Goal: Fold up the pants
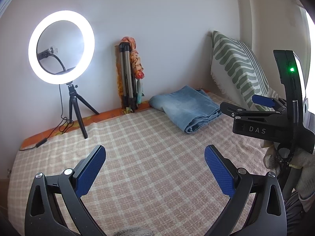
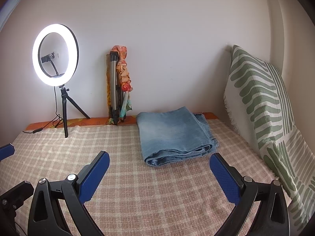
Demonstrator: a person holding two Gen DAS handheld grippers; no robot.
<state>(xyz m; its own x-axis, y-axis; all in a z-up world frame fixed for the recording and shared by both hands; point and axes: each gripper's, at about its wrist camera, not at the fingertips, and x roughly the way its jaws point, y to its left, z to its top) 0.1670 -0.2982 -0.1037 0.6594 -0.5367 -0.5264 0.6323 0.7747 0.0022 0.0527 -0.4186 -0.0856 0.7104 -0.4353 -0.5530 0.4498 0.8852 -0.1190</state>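
Observation:
A pair of light blue denim pants (image 1: 187,108) lies folded into a compact rectangle on the checked bed cover (image 1: 147,147), at the far right near the wall. It also shows in the right wrist view (image 2: 175,135). My left gripper (image 1: 154,153) is open and empty, above the cover, well short of the pants. My right gripper (image 2: 159,160) is open and empty, just in front of the folded pants' near edge. The right gripper's body (image 1: 265,118) shows at the right of the left wrist view.
A lit ring light on a small tripod (image 1: 61,47) stands at the back left with its cable trailing. A folded tripod with a scarf (image 1: 130,74) leans against the wall. A green-striped pillow (image 2: 261,102) stands against the right wall.

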